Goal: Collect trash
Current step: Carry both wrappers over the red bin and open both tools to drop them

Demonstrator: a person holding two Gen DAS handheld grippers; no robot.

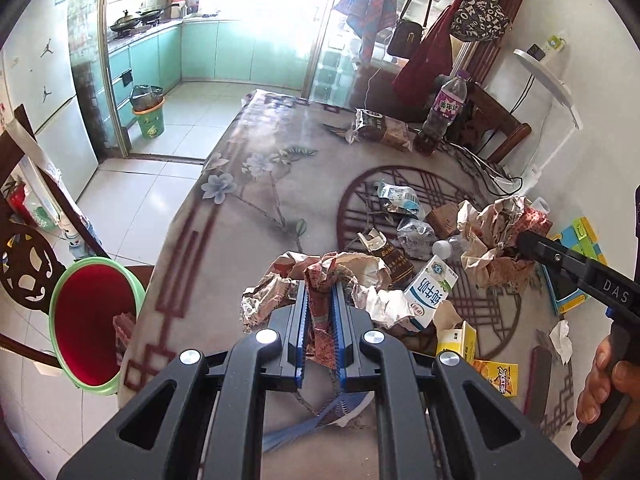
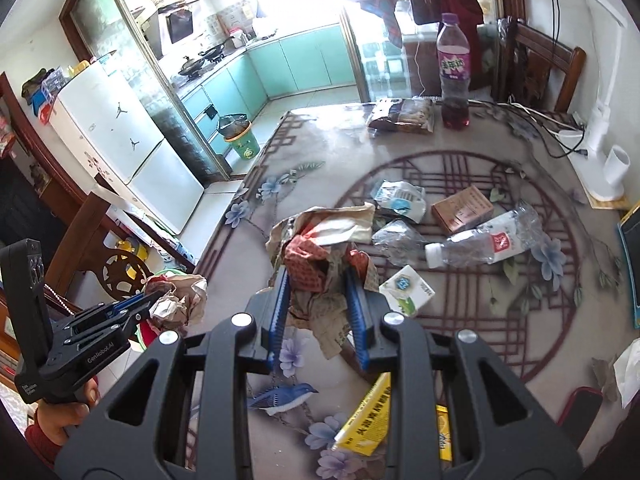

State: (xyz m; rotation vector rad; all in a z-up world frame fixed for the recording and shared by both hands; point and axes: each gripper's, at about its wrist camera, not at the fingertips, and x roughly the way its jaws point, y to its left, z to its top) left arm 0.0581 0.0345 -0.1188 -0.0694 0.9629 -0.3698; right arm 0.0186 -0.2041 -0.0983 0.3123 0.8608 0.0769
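My left gripper [image 1: 320, 294] is shut on a wad of crumpled paper [image 1: 320, 270], lifted above the patterned table [image 1: 248, 208]. The right wrist view shows the left gripper [image 2: 154, 306] at the lower left, its wad [image 2: 178, 296] hanging near the table's left edge. My right gripper [image 2: 318, 280] is shut on a second crumpled paper wad [image 2: 312, 254], also held off the table. In the left wrist view, that right gripper [image 1: 520, 240] and its wad [image 1: 494, 232] are on the right. A red bin with a green rim [image 1: 94, 320] stands beside the table at the lower left.
On the table lie a milk carton [image 2: 406, 290], a clear plastic bottle [image 2: 480, 244], a brown box [image 2: 462, 208], plastic wrappers [image 2: 400, 198] and a yellow box [image 2: 366, 416]. A purple drink bottle [image 2: 452, 68] and a snack bag [image 2: 402, 116] stand at the far edge.
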